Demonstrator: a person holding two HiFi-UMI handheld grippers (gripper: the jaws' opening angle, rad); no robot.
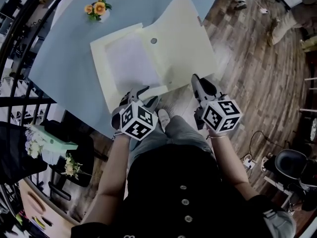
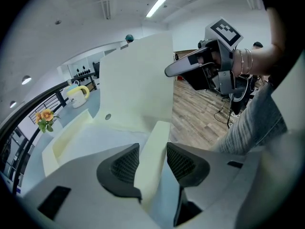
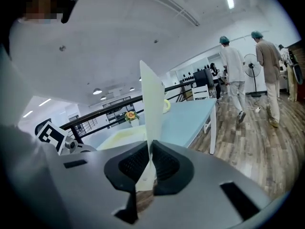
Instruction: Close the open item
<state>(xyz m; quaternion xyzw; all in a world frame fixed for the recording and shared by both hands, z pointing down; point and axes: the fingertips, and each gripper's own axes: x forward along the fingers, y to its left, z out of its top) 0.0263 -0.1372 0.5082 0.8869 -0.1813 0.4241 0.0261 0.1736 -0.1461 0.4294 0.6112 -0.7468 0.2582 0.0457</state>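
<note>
Left gripper (image 2: 151, 160) jaws clamp box (image 1: 101, 68) front wall; right gripper (image 3: 149, 157) jaws pinch lid (image 1: 183, 43) (raised).

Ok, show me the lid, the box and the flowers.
Lid (image 1: 185, 38): head view, middle of the raised flap.
Box (image 1: 104, 73): head view, its left rim.
Flowers (image 1: 99, 7): head view, the orange blooms.

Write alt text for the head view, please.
An open cream box lies on a blue table, its lid raised at the right. The left gripper grips the box's front wall; the right gripper pinches the lid's near edge. Flowers stand at the far side.
</note>
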